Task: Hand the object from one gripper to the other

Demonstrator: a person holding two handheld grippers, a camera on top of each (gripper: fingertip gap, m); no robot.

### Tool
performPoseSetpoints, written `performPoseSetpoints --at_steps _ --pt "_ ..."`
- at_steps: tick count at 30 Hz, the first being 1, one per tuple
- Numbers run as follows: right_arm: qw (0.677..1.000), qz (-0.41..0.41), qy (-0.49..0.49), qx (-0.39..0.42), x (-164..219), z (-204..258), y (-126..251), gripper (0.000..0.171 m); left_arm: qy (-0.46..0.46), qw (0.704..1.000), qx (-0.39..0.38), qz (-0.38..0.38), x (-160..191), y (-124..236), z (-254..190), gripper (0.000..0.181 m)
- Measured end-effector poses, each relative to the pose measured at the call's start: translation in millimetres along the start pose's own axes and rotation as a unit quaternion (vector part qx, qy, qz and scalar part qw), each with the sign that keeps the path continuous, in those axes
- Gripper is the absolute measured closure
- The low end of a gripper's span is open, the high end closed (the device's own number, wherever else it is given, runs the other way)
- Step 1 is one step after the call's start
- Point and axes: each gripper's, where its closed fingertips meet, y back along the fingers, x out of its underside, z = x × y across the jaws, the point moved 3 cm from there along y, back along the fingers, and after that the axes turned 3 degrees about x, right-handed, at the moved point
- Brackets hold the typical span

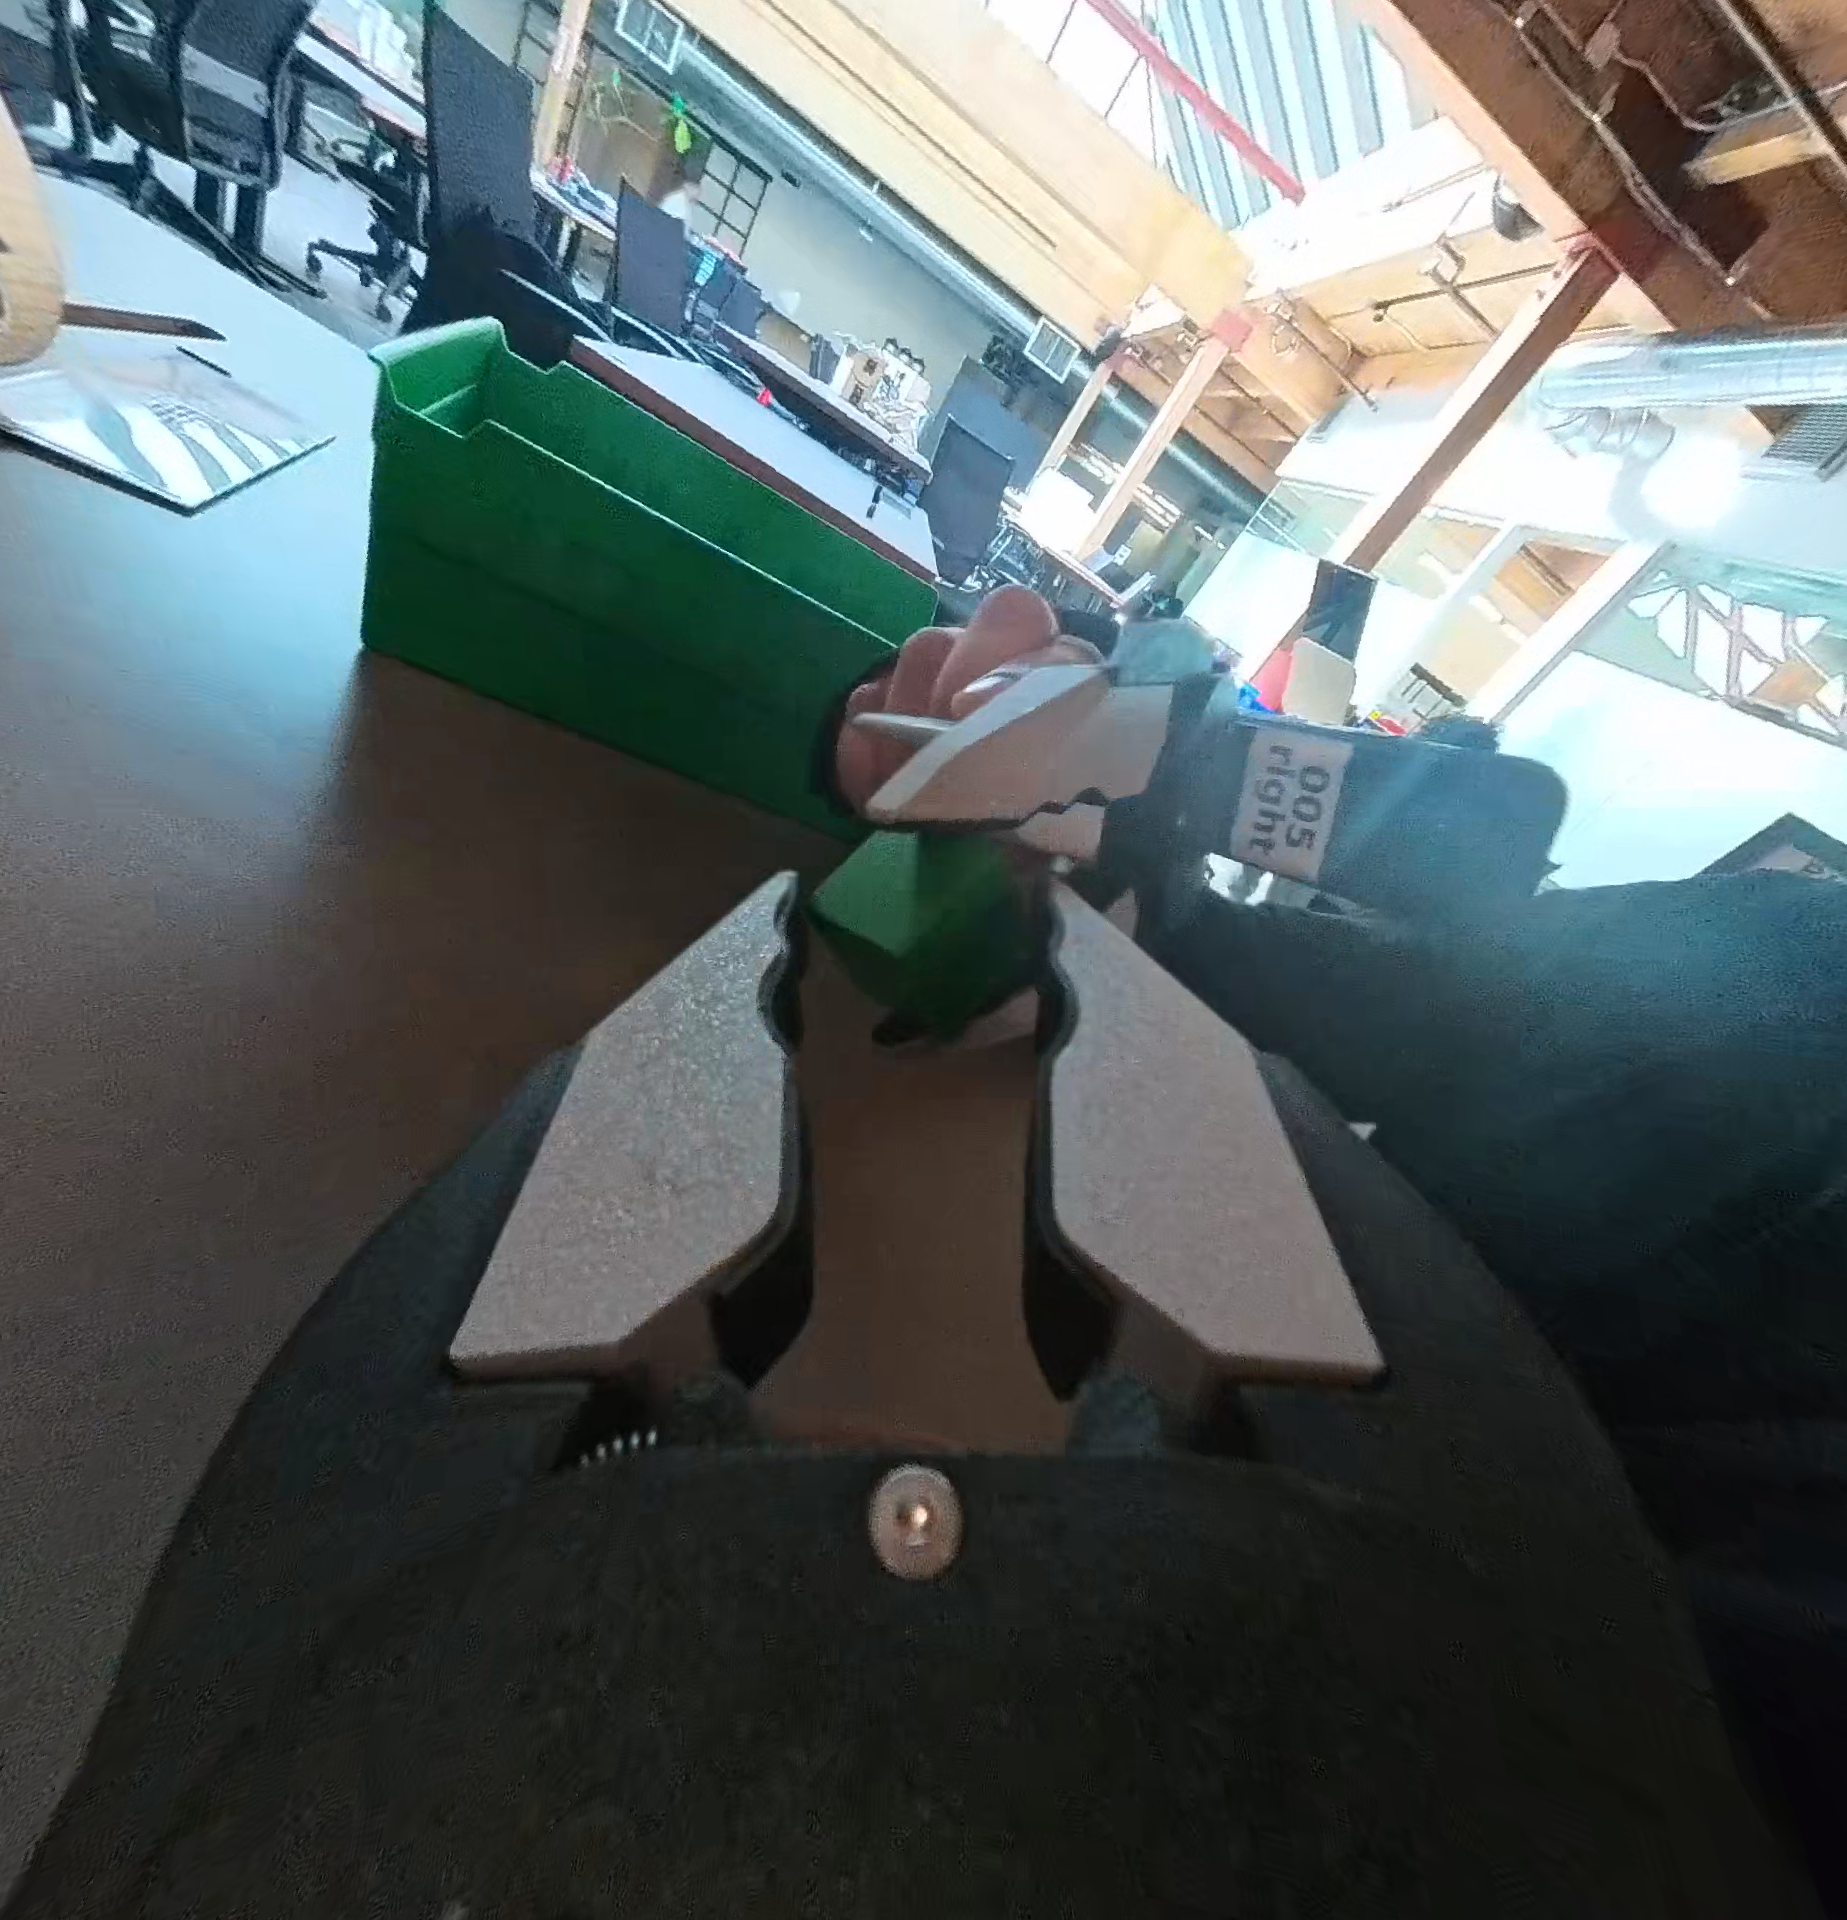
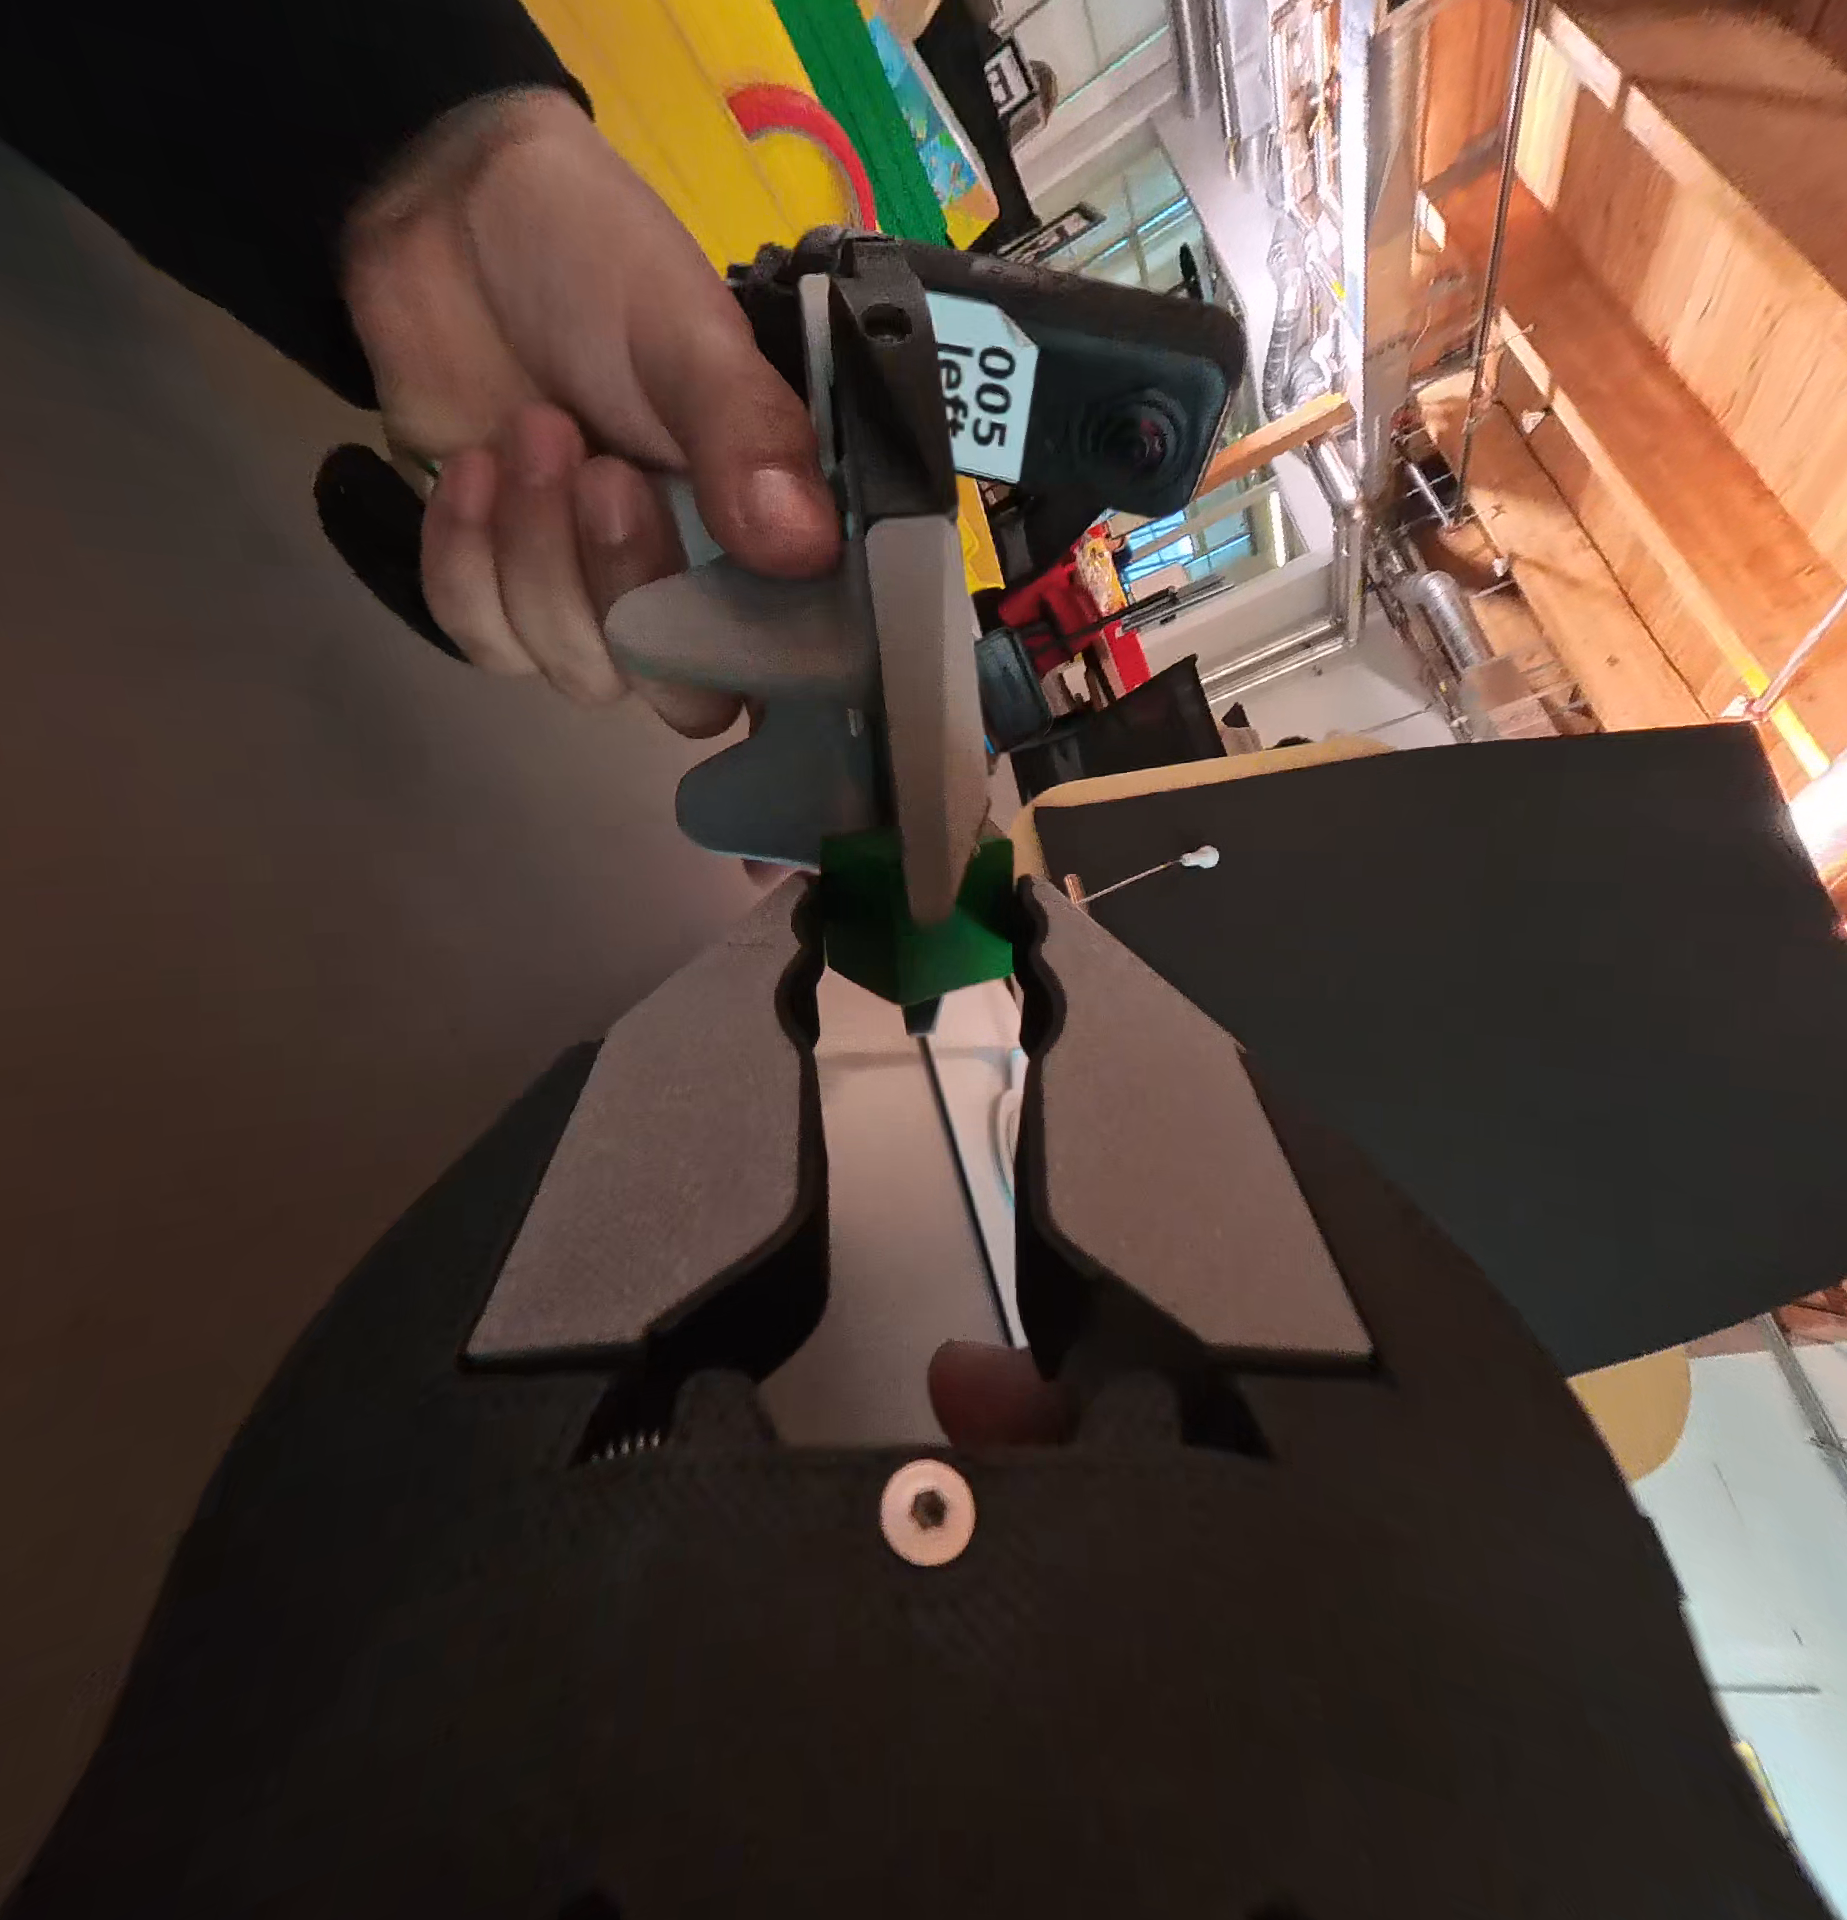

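Green block point(image 1: 914, 951): small, held in the air above the counter point(image 1: 223, 831); sits between the tips of both claws at once; tilted.
Left claw point(image 1: 919, 956): fingers touch the block on either side; clamped on it, as far as the blur allows.
Right claw point(image 2: 914, 940): crosses the left one at an angle; fingertips close against the same block point(image 2: 903, 951); seemingly gripping it too.
Hands: one hand point(image 2: 586, 436) grips the left claw's handle; the other hand point(image 1: 929, 696) holds the right.
Green bin point(image 1: 607, 540): stands on the dark counter beyond the block, well apart.
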Motion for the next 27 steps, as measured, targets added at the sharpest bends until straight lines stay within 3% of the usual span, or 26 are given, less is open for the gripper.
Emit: performPoseSetpoints --at_steps 3,5,6,9,11,14,16,18,21,22,24,27 --pt "1.0 0.014 0.004 0.003 5 0 0 0.138 -0.078 0.996 -0.049 0.021 0 -1 3 0.141" --pt "0.998 0.051 -0.021 -0.008 21 -2 -1 0.146 -0.18 0.971 -0.147 0.05 -2 6 15 0.142" --pt "0.995 0.072 -0.057 -0.031 32 -1 -2 0.153 -0.247 0.947 -0.196 0.06 -5 10 19 0.142" --pt "0.956 0.083 -0.252 -0.124 45 2 -4 0.133 -0.415 0.865 -0.281 0.038 -18 15 11 0.142" --pt "0.918 0.035 -0.36 -0.166 38 -4 0 0.137 -0.516 0.794 -0.316 0.051 -18 15 4 0.142" --pt "0.848 -0.06 -0.483 -0.211 21 -22 11 0.134 -0.647 0.696 -0.303 0.073 -5 4 -15 0.142" --pt "0.791 -0.101 -0.552 -0.243 13 -30 16 0.129 -0.677 0.658 -0.318 0.089 0 -2 -18 0.142" --pt "0.748 -0.108 -0.588 -0.289 8 -25 16 0.135 -0.705 0.62 -0.329 0.1 2 -7 -19 0.142" --pt "0.737 -0.079 -0.593 -0.314 8 -9 8 0.146 -0.73 0.578 -0.344 0.119 5 -9 -17 0.141" --pt "0.742 -0.079 -0.591 -0.307 9 -10 6 0.146 -0.728 0.579 -0.349 0.116 4 -9 -15 0.141" --pt "0.767 -0.071 -0.571 -0.286 13 -11 4 0.146 -0.684 0.631 -0.351 0.1 3 -7 -10 0.146" --pt "0.852 -0.053 -0.477 -0.209 22 -21 6 0.147 -0.538 0.787 -0.285 0.095 9 -7 -1 0.13"
